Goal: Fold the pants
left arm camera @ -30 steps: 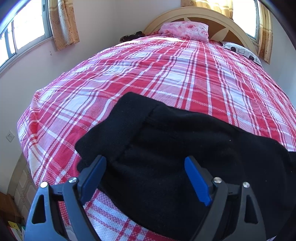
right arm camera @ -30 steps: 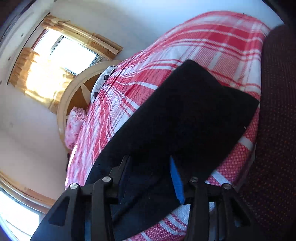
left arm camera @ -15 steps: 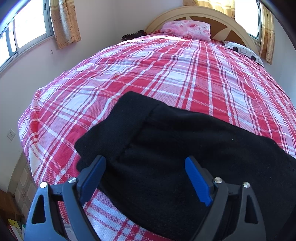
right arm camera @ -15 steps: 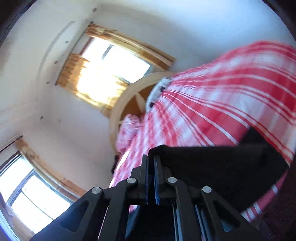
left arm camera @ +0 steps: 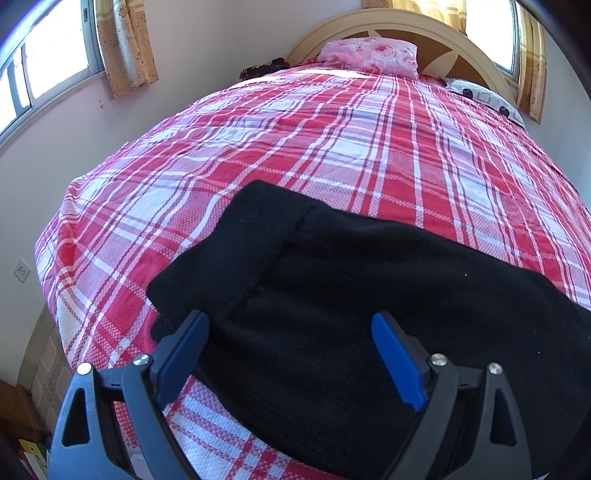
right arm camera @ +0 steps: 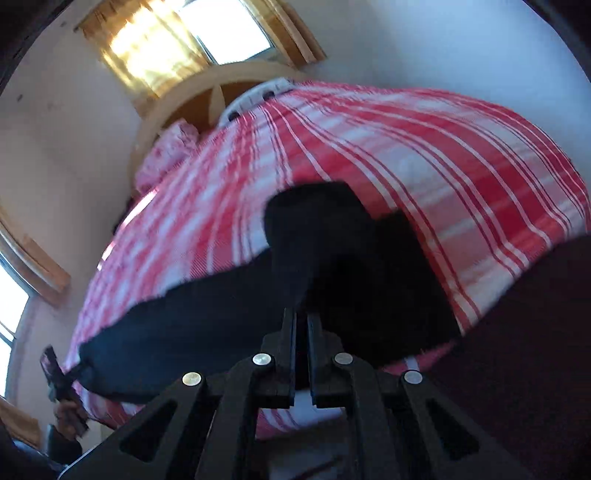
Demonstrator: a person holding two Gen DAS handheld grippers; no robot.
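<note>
Black pants [left arm camera: 362, 295] lie across the near end of a bed with a red and white plaid cover [left arm camera: 332, 147]. Their broad band end points to the left. My left gripper [left arm camera: 291, 354] hovers open just above that end, with nothing between its blue pads [left arm camera: 395, 362]. My right gripper [right arm camera: 301, 314] is shut on the other end of the pants [right arm camera: 332, 266] and holds that part raised over the cloth lying below. The right view is blurred.
A pink floral pillow [left arm camera: 369, 55] and a spotted pillow [left arm camera: 480, 92] lie by the curved wooden headboard [left arm camera: 406, 29]. Curtained windows are on the left wall [left arm camera: 55, 66] and behind the bed. The bed's left edge drops beside the wall.
My right gripper has closed on the pants' end and lifted it, swinging over the cloth. My left gripper has stayed open in the same place.
</note>
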